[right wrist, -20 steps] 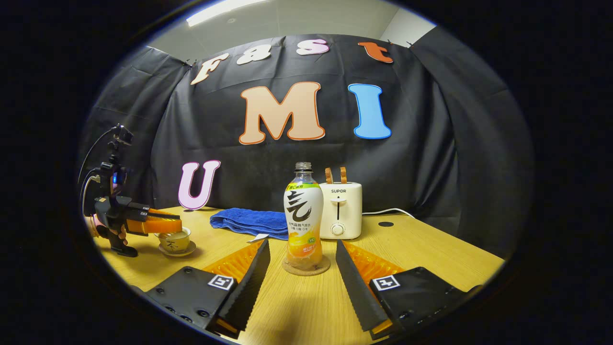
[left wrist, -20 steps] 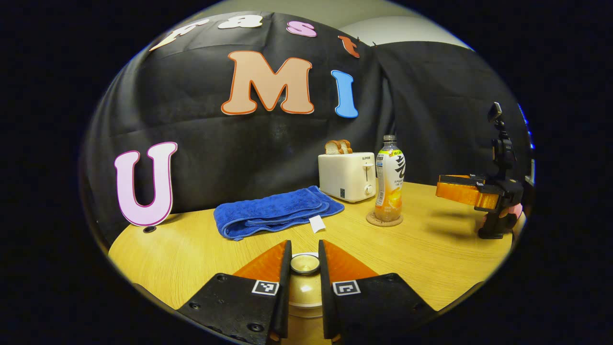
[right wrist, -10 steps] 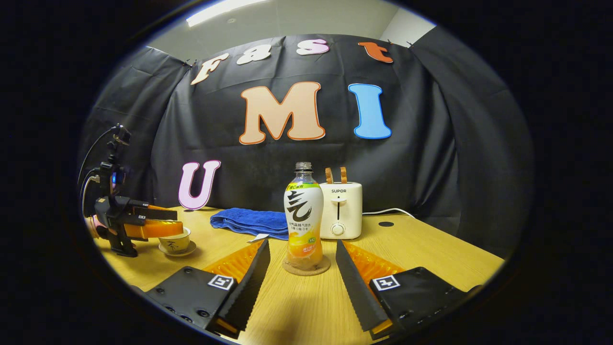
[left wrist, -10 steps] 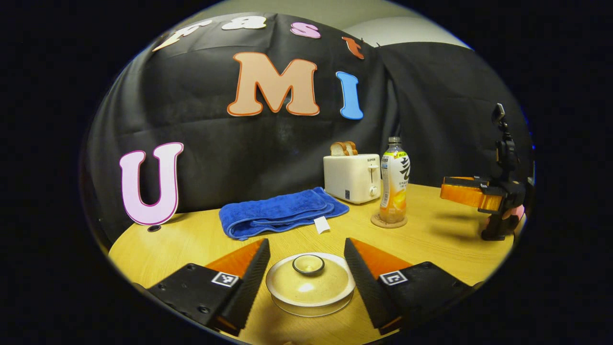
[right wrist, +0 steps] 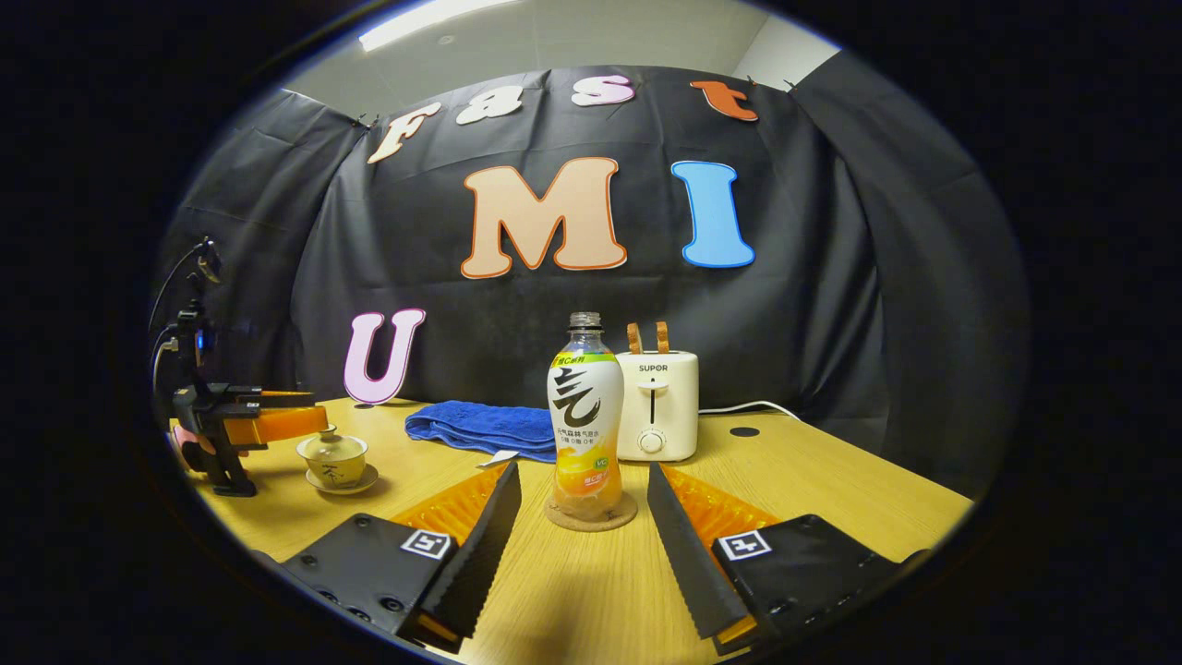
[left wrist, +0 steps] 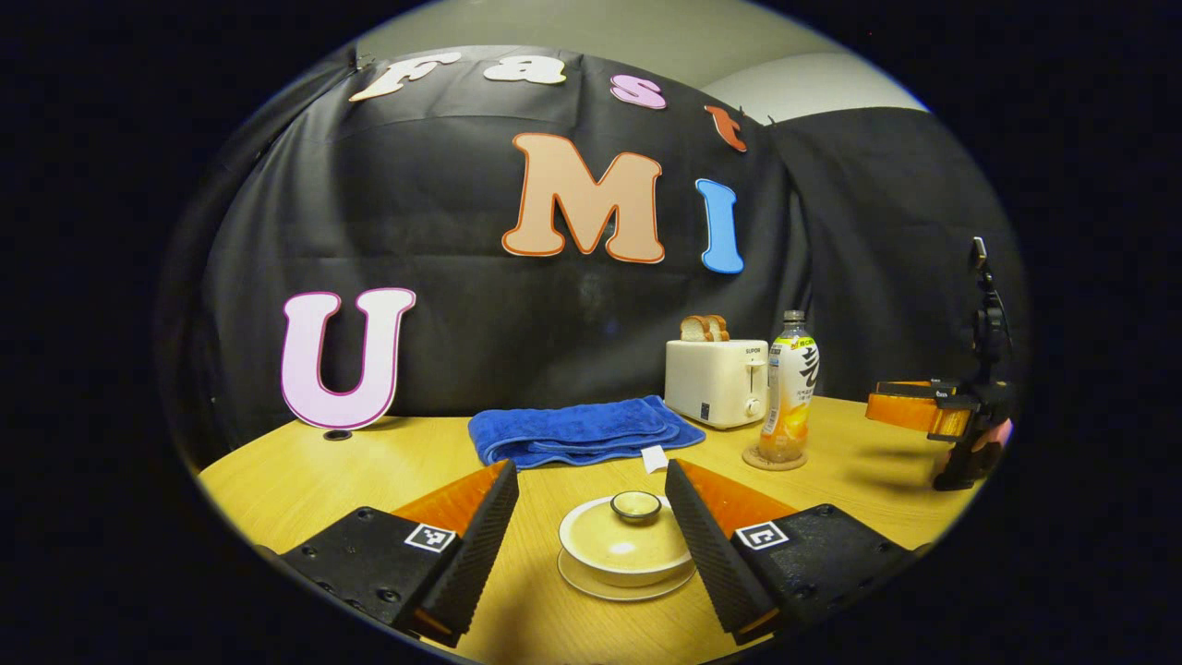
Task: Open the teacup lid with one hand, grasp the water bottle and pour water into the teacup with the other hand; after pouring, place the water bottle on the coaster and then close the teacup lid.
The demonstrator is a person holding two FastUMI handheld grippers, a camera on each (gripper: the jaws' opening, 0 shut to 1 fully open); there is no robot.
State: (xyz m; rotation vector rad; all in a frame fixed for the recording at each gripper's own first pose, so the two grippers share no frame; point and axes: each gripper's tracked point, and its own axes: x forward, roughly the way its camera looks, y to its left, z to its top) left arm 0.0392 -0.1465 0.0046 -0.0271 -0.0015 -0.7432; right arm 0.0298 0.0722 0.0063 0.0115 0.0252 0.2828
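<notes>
Left gripper (left wrist: 591, 499) spread wide, holding nothing — fingers flank the teacup (left wrist: 626, 552) without touching it. Lid (left wrist: 635, 506) sits on the cup; cup on its saucer (left wrist: 626, 586) on the table (left wrist: 305, 480). Right gripper (right wrist: 584, 503) also spread wide and empty — bottle (right wrist: 585, 425) stands upright on the coaster (right wrist: 591, 513) just ahead, between the fingertips, clear of both. Behind the bottle: toaster (right wrist: 657, 405) with bread in its slots. Blue towel (right wrist: 480, 428) lies folded to the toaster's left.
</notes>
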